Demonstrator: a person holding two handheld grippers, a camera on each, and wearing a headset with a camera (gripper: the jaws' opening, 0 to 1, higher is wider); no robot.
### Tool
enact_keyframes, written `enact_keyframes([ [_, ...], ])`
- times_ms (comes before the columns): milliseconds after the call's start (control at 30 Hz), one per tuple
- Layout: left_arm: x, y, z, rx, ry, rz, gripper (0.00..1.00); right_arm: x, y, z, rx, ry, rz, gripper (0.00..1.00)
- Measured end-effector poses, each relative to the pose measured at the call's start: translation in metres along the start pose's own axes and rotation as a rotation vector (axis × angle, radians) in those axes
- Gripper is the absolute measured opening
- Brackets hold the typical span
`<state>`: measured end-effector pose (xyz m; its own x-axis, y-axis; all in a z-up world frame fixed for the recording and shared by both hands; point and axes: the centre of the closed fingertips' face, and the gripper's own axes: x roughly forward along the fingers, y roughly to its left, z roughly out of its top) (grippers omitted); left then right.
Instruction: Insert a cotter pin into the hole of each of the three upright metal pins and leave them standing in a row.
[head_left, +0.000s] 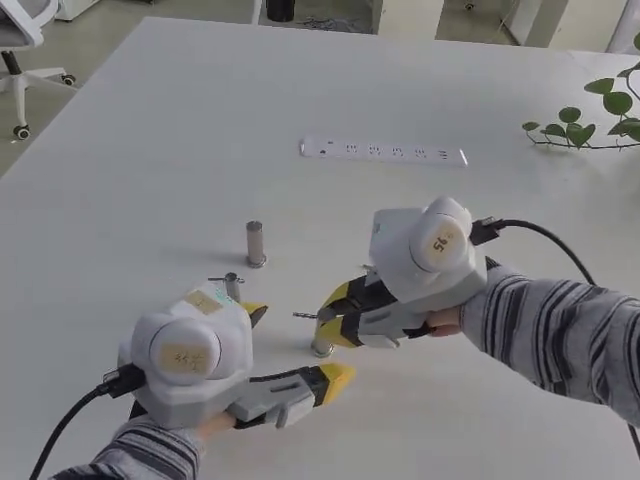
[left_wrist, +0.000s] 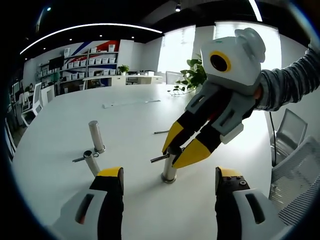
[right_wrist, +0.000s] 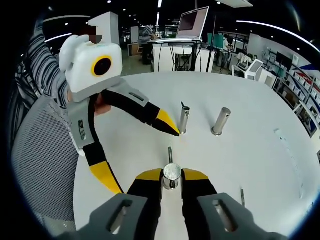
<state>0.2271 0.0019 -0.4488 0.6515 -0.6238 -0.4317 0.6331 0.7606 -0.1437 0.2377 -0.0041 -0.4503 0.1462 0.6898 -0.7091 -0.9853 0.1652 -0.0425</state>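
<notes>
White table (head_left: 150, 150) takes up most of the room, and all the small things sit on it. At the far left is an office chair (head_left: 20, 40), and at the far right a leafy plant (head_left: 590, 125) lies over the table edge.

On the near left is the left gripper (head_left: 297, 343). Its two yellow-tipped jaws are spread wide apart with nothing between them. The right gripper (head_left: 338, 312) comes in from the right, held by a hand in a striped sleeve (head_left: 560, 330). Its jaws are pulled in tight on the top of the near pin (head_left: 322, 347) — one yellow tip on each side, as the right gripper view shows from above.

A long white power strip (head_left: 383, 152) lies flat farther back.

Three metal pins stand up on the table. The far pin (head_left: 255, 243) stands alone and bare. The middle pin (head_left: 232, 287) is just nearer and a bit left of it, next to the left gripper's far jaw. The near pin is off to the right, between the two grippers.

A thin cotter pin (head_left: 305, 316) sticks out to the left from the top of the near pin. Another cotter pin (left_wrist: 79, 159) goes through the top of the middle pin. The left gripper view also shows a loose cotter pin (left_wrist: 161, 132) lying flat on the table, farther back behind the right gripper.
</notes>
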Motion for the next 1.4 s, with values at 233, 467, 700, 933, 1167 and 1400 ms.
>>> enact_keyframes([
  [233, -0.005, -0.001, 0.002, -0.006, -0.008, 0.002, 0.81, -0.001, 0.001, 0.000, -0.014, -0.006, 0.017, 0.08],
  [467, -0.010, 0.003, 0.007, -0.009, -0.025, 0.028, 0.91, -0.001, -0.003, 0.002, -0.028, 0.002, 0.025, 0.08],
  [700, -0.019, 0.005, 0.008, -0.002, -0.022, 0.045, 0.94, 0.001, -0.014, 0.008, -0.042, 0.009, 0.028, 0.08],
  [933, -0.029, 0.007, 0.009, 0.019, -0.016, 0.060, 0.99, 0.005, -0.023, 0.012, -0.046, 0.017, 0.033, 0.08],
  [1167, -0.035, 0.015, 0.012, 0.007, -0.033, 0.074, 0.99, 0.006, -0.027, 0.011, -0.052, 0.029, 0.046, 0.08],
  [1400, -0.041, 0.020, 0.015, -0.021, -0.049, 0.076, 0.99, 0.008, -0.029, 0.011, -0.051, 0.034, 0.059, 0.08],
])
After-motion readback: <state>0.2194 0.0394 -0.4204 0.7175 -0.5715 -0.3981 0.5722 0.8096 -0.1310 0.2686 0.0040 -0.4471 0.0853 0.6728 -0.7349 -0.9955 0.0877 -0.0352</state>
